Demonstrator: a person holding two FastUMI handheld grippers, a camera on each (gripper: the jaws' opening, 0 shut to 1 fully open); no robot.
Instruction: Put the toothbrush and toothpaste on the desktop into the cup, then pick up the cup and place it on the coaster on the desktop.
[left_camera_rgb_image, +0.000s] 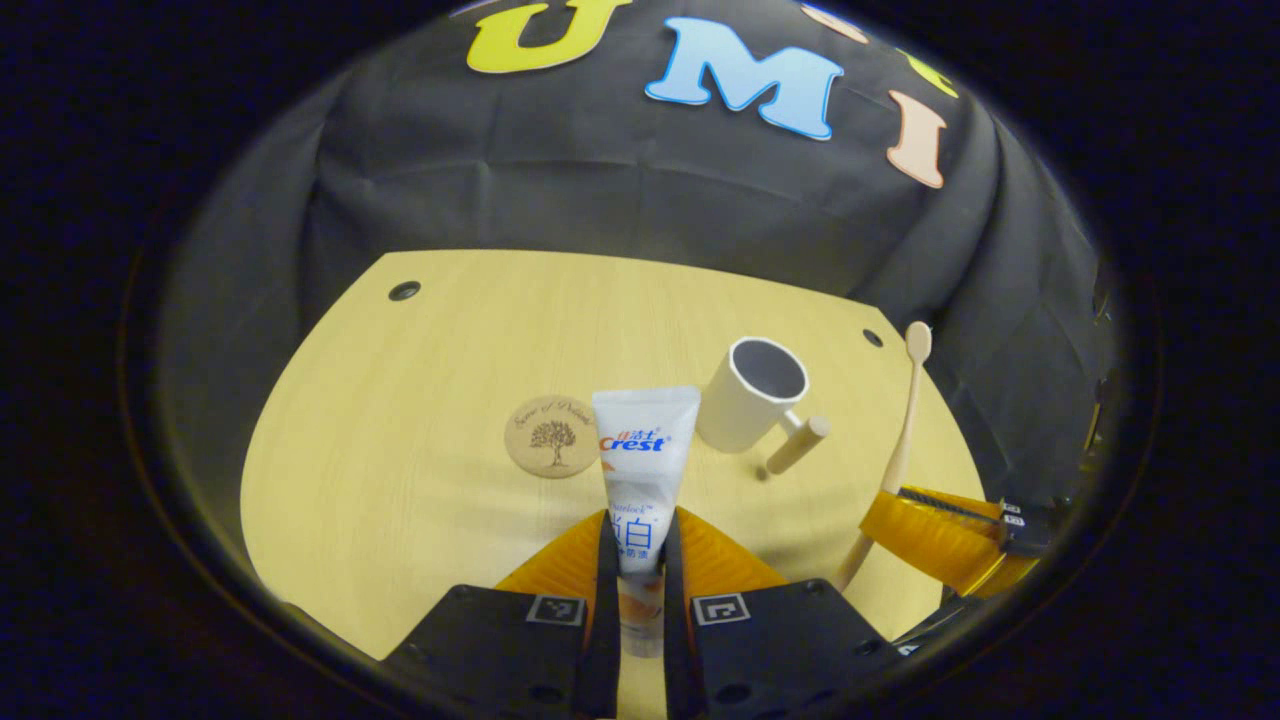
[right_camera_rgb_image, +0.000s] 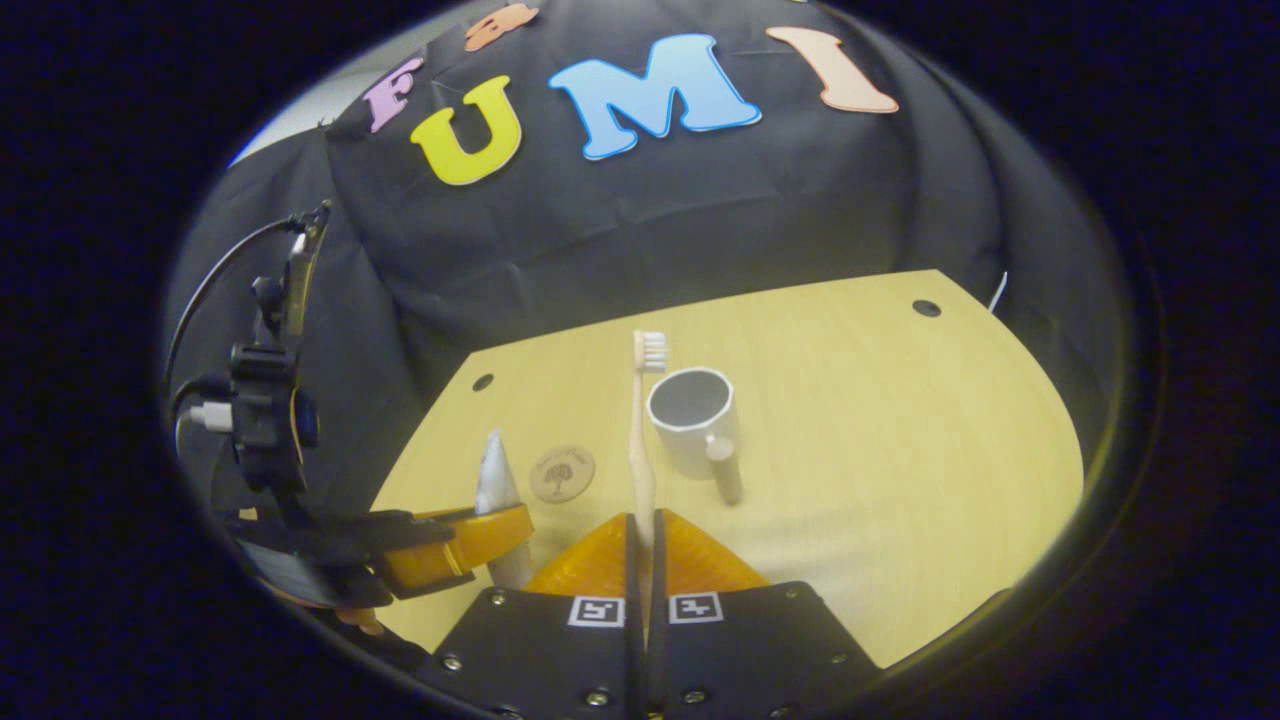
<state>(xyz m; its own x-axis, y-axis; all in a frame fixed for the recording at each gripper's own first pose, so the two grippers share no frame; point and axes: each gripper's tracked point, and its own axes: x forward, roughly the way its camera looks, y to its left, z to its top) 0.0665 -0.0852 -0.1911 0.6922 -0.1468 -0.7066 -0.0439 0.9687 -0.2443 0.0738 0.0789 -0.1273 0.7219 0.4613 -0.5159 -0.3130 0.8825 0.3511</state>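
Left gripper (left_camera_rgb_image: 640, 545) clenched on the toothpaste (left_camera_rgb_image: 640, 470), both fingers pressed flat against the tube's lower half, tube standing upright and poking up past the fingertips, lifted clear of the table (left_camera_rgb_image: 400, 500). Cap end tucked down between the fingers, crimped end up top.

Right gripper (right_camera_rgb_image: 643, 540) clamped tight on the toothbrush (right_camera_rgb_image: 641, 430), handle pinched between the two fingers, brush upright with the bristle head at the top. Seen again from the left gripper view over toward the table's right edge: toothbrush (left_camera_rgb_image: 900, 440) rising out of the orange fingers of the right gripper (left_camera_rgb_image: 935, 535), head up.

Cup (left_camera_rgb_image: 752, 395) standing on the table beyond the toothpaste and a little to the right of it, mouth open and tipped toward the camera by the lens, wooden handle sticking out toward the near right. From the right gripper view, cup (right_camera_rgb_image: 693, 420) just beside the toothbrush, right of it, handle pointing toward the near edge.

Coaster (left_camera_rgb_image: 551, 436) flat on the table, just left of the toothpaste tube, apart from the cup. In the right gripper view, coaster (right_camera_rgb_image: 562, 473) lying between the toothbrush and the left gripper (right_camera_rgb_image: 490, 535), with the toothpaste (right_camera_rgb_image: 494, 480) sticking up edge-on out of those orange fingers near the table's left edge.

Both items held aloft, neither yet in the cup, cup not yet on the coaster
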